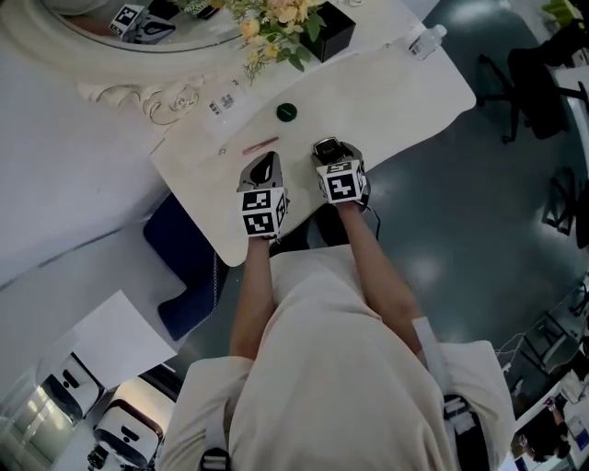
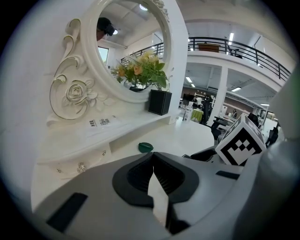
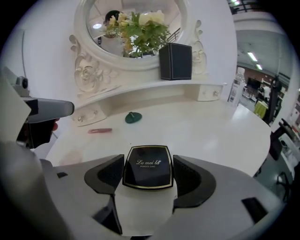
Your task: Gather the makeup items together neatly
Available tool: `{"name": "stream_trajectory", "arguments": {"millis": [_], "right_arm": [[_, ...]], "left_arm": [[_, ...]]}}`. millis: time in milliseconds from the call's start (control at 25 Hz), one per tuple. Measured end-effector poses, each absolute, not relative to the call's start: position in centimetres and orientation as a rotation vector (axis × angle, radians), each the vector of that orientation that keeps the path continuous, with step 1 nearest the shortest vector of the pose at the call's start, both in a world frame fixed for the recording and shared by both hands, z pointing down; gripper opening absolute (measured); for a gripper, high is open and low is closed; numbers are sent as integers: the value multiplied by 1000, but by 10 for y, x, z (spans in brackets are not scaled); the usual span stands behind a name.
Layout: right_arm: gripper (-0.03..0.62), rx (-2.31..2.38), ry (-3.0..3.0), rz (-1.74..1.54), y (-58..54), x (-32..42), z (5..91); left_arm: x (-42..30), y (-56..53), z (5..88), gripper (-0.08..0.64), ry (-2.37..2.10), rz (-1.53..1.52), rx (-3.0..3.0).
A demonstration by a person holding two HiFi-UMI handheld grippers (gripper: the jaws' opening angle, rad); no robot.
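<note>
A black square powder compact (image 3: 147,172) sits between the pads of my right gripper (image 3: 147,174), which is shut on it just over the white dressing table (image 1: 396,92). In the head view that gripper (image 1: 329,149) is near the table's front edge with the compact (image 1: 328,146) at its tip. A small round green item (image 1: 286,112) (image 3: 133,117) (image 2: 145,147) lies farther in, and a pink stick (image 1: 260,144) (image 3: 100,131) lies to its left. My left gripper (image 1: 265,166) (image 2: 153,174) hovers beside the right one, shut and holding nothing.
An ornate white mirror (image 1: 138,37) stands at the back, with a raised shelf carrying a flower bunch (image 1: 276,28) and a black box (image 1: 327,32) (image 3: 175,61). A water bottle (image 1: 426,39) stands at the table's right end. A blue stool (image 1: 184,267) is below the front edge.
</note>
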State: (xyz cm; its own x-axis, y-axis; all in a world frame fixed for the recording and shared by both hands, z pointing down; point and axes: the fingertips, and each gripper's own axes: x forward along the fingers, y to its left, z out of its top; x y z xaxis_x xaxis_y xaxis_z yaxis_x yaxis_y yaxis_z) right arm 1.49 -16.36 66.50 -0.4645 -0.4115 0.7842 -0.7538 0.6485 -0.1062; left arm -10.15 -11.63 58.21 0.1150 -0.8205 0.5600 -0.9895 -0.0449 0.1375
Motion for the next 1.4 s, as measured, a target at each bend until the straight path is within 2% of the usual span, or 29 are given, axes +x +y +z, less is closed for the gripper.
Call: {"name": "stream_trajectory", "arguments": {"millis": [240, 680, 1400], "right_arm": [[310, 1105, -2004, 679, -163, 27, 670], [311, 1294, -1989, 662, -161, 37, 666], [316, 1299, -2033, 639, -139, 37, 659]], "left_arm": [[-103, -111, 580, 15, -1675, 485, 1965], [-125, -103, 581, 15, -1665, 433, 1970], [-142, -79, 585, 15, -1656, 384, 1986]]}}
